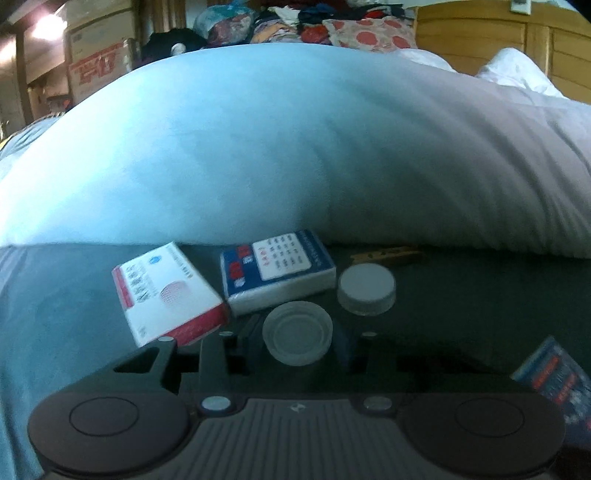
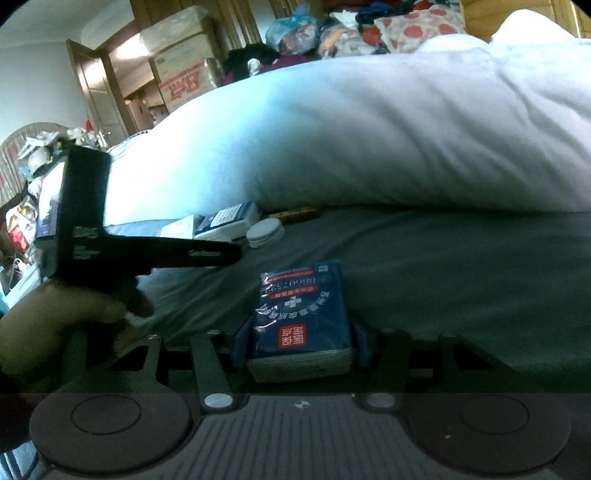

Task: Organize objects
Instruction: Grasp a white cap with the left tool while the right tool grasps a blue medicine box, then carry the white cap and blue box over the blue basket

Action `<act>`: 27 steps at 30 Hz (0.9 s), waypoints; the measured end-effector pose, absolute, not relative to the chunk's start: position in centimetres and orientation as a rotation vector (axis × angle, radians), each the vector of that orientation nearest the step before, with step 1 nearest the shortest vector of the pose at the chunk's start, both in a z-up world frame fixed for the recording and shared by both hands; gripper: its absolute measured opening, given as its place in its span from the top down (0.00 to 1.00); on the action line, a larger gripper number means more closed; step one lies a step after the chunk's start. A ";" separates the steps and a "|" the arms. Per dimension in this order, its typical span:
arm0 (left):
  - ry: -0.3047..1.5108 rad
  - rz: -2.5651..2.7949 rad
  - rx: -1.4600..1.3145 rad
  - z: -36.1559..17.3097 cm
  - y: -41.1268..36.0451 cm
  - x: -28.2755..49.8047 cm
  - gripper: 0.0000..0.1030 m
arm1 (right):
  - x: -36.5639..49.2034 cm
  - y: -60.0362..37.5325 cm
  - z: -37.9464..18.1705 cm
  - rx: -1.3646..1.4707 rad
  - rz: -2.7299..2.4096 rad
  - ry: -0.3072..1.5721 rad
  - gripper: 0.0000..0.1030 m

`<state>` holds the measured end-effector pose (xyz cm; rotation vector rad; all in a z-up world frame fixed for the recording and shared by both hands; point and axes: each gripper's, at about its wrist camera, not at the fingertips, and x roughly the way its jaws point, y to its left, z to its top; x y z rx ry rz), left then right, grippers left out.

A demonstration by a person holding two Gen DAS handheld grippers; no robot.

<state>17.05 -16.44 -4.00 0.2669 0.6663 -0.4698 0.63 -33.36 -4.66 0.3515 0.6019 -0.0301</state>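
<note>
Dim, blue-tinted. Bright lamp glare far upper left beyond tongs; white duvet brightest. Foreground shadowed. Motion blur throughout; fisheye bending, dark corners.

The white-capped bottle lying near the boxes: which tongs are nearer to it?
Left. The left tongs flank a clear lid right beside the white-capped bottle; the right tongs grip the blue packet farther away.

Two lids, three packets, one box
</note>
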 end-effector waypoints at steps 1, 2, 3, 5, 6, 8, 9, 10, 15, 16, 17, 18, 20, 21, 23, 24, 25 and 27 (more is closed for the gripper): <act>0.670 -0.465 0.261 -3.7 -16.1 16.5 0.60 | 0.6 -33.4 -4.7 0.353 -0.030 0.601 0.48; 0.675 -0.459 0.256 -3.4 -15.6 15.9 0.60 | 0.7 -33.3 -4.7 0.354 -0.031 0.601 0.48; 0.678 -0.456 0.250 -2.9 -15.1 15.0 0.60 | 0.7 -33.3 -4.6 0.355 -0.031 0.601 0.48; 0.671 -0.455 0.246 -1.5 -13.9 12.9 0.60 | 0.8 -33.3 -4.6 0.358 -0.032 0.599 0.48; 0.667 -0.448 0.248 -0.7 -13.1 11.7 0.60 | 0.7 -33.3 -4.6 0.358 -0.032 0.598 0.48; 0.652 -0.447 0.253 0.9 -11.4 9.4 0.60 | 0.5 -33.2 -4.5 0.354 -0.033 0.593 0.49; 0.645 -0.439 0.258 1.9 -10.7 8.2 0.60 | 0.3 -33.2 -4.3 0.352 -0.035 0.585 0.49; 0.633 -0.424 0.263 2.9 -9.5 7.2 0.60 | 0.2 -33.1 -4.2 0.350 -0.037 0.575 0.49; 0.552 -0.329 0.255 8.3 -4.1 4.0 0.59 | -1.9 -32.2 -2.2 0.334 -0.021 0.527 0.49; 0.541 -0.304 0.253 9.3 -3.2 3.6 0.59 | -2.4 -31.8 -1.6 0.324 -0.015 0.521 0.49; 0.525 -0.273 0.246 10.2 -1.9 3.1 0.59 | -2.8 -31.4 -1.1 0.323 -0.007 0.517 0.49; 0.509 -0.248 0.239 11.3 -0.9 2.8 0.59 | -3.1 -30.8 -0.4 0.319 0.006 0.511 0.49; 0.491 -0.197 0.217 12.7 1.4 2.3 0.59 | -3.9 -29.6 1.2 0.307 0.030 0.496 0.49; 0.483 -0.168 0.202 13.4 2.6 2.1 0.59 | -4.1 -28.9 2.0 0.306 0.044 0.491 0.49; 0.476 -0.112 0.166 14.7 5.1 1.6 0.59 | -4.6 -27.2 3.8 0.288 0.079 0.476 0.49; 0.476 -0.086 0.152 15.4 6.4 1.2 0.59 | -4.8 -26.4 4.7 0.282 0.096 0.468 0.49; 0.473 -0.057 0.137 16.1 7.7 0.9 0.59 | -4.8 -25.7 5.5 0.278 0.115 0.461 0.49; 0.468 -0.008 0.108 17.5 10.4 0.0 0.59 | -4.8 -24.1 7.4 0.255 0.150 0.442 0.49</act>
